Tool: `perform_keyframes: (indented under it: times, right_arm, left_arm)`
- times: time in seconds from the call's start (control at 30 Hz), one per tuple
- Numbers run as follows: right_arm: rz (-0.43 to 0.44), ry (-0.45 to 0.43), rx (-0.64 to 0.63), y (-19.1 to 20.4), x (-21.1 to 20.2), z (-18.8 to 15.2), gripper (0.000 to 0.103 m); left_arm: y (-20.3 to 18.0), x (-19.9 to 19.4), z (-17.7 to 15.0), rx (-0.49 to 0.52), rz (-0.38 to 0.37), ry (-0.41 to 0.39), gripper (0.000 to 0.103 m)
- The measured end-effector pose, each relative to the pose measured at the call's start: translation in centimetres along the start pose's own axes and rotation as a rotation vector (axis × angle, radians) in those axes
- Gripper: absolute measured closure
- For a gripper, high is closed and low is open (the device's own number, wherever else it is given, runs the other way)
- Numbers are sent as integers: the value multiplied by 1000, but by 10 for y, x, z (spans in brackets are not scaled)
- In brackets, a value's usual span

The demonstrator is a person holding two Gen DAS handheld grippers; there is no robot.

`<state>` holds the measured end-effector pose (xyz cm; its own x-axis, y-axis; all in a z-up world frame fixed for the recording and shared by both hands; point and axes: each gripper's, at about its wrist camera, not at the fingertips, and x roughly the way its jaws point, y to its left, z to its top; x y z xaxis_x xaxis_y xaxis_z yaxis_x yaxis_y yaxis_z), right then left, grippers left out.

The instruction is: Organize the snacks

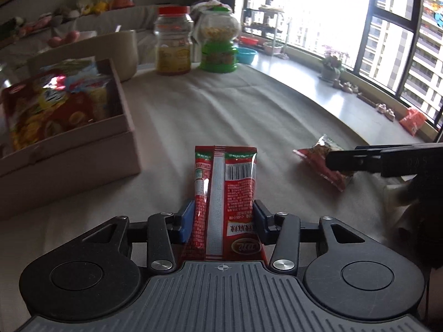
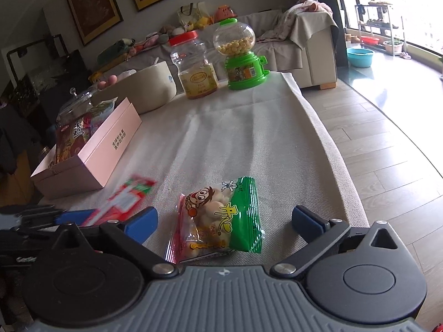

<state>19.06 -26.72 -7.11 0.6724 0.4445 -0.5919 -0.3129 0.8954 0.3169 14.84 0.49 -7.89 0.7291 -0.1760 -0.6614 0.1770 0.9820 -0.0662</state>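
Pinching a red packet [image 1: 224,193], the left gripper [image 1: 223,215] is raised near the pink box [image 1: 83,149]; the right gripper [image 2: 224,218] is spread around a green-and-red bag [image 2: 221,218] lying on the table [image 2: 249,138]. Next: packet into box, likely.

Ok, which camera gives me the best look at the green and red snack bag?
Right wrist: the snack bag lies flat on the tablecloth between the open right gripper fingers, print readable. The left wrist view shows it small, partly hidden behind that gripper.
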Motion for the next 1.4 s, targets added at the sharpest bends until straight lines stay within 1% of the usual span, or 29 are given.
perform_keyframes:
  times: [0.1,0.17,0.23,0.33,0.4,0.5,0.53,0.6,0.67,0.7,0.73,0.83,0.87,0.93,1.03,1.1,1.17,1.2,1.23,1.27,1.33,1.37,1.4]
  right_arm:
    - [3,17,-28,3,-1,-1,0]
    - [-25,43,-88,12,2,-2,0]
    - [-78,72,-157,26,7,-4,0]
    - [-150,125,-262,43,12,-9,0]
    - [-145,148,-259,43,11,-8,0]
    - [-121,187,-282,39,6,-4,0]
    - [-140,187,-263,34,2,-3,2]
    - [-248,156,-229,27,-7,-4,4]
    - [-363,98,-217,20,-19,-5,7]
    - [-395,74,-205,17,-25,-5,7]
    - [-391,56,-183,14,-30,-4,7]
    - [-275,38,-80,7,-40,1,7]
    - [-246,31,-51,7,-39,4,7]
    - [-217,28,-12,11,-31,10,7]
    - [-207,45,11,21,-4,16,7]
    - [-214,83,13,26,18,19,7]
    - [-253,74,-20,33,31,19,8]
    - [-265,75,-39,37,36,21,11]
    - [-274,75,-46,39,39,22,17]
    - [-280,71,-51,41,39,22,26]
    - [-280,72,-84,46,37,22,37]
    - [-267,75,-98,48,34,21,42]
    - [-244,83,-109,51,30,21,42]
  left_arm:
    - [20,-16,-17,-68,5,-39,53]
    - [26,-20,-22,-95,-13,-68,52]
    - [24,-20,-22,-87,-6,-72,52]
    - [16,-19,-22,-36,18,-73,51]
    - [15,-18,-23,-30,23,-75,51]
    - [19,-18,-24,-49,9,-83,51]
    - [21,-19,-26,-56,4,-86,51]
    - [22,-20,-27,-61,-1,-90,51]
    - [20,-20,-27,-57,3,-91,51]
    - [20,-20,-28,-52,6,-91,51]
    - [19,-20,-27,-50,7,-90,51]
    - [20,-20,-27,-49,7,-89,51]
    - [20,-20,-27,-48,7,-89,51]
    - [20,-20,-27,-48,7,-89,51]
    - [20,-20,-27,-43,11,-88,51]
    - [19,-20,-27,-41,13,-87,51]
    - [19,-20,-27,-40,13,-87,51]
    - [19,-20,-27,-40,12,-87,51]
    - [19,-19,-27,-41,12,-87,51]
    - [19,-20,-27,-40,12,-87,51]
    - [19,-20,-27,-40,12,-87,50]
    - [19,-20,-27,-40,12,-87,50]
    - [19,-19,-27,-40,13,-87,50]
